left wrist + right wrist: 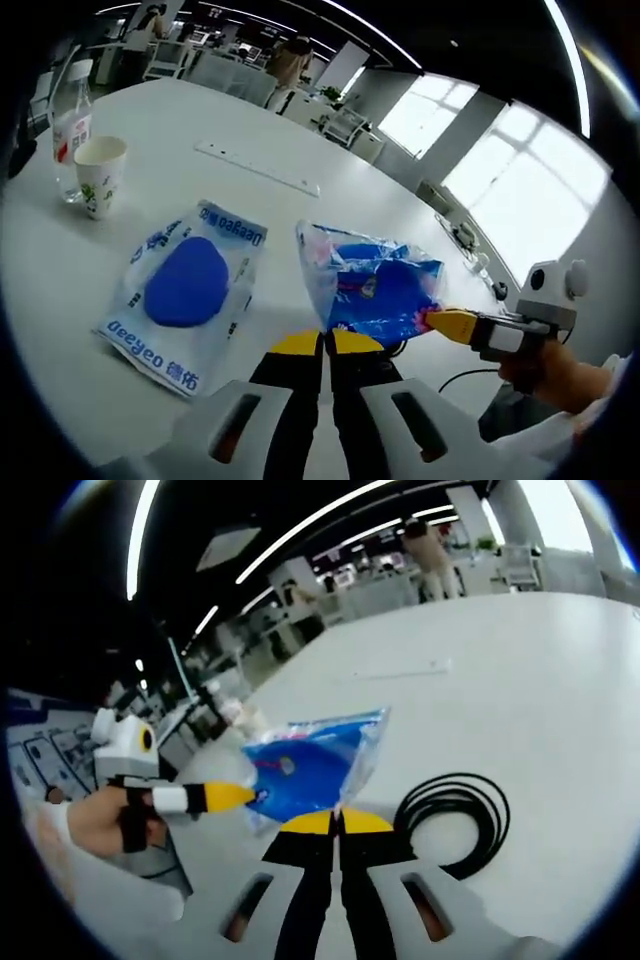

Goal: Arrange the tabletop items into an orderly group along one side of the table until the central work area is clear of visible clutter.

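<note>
A clear packet with a blue item inside (372, 285) hangs lifted off the white table (150, 115) between both grippers. My left gripper (325, 343) is shut on its near lower edge. My right gripper (447, 322) comes in from the right, its yellow tip on the packet's corner. In the right gripper view the same packet (305, 765) rises just above my right gripper (338, 822), which is shut on its edge, and the left gripper (228, 797), held by a hand, pinches its left end.
A flat "deeyeo" packet with a blue pad (190, 290) lies left of centre. A paper cup (100, 175) and a water bottle (70, 125) stand at far left, a white strip (258, 167) beyond. A coiled black cable (455, 820) lies beside the right gripper.
</note>
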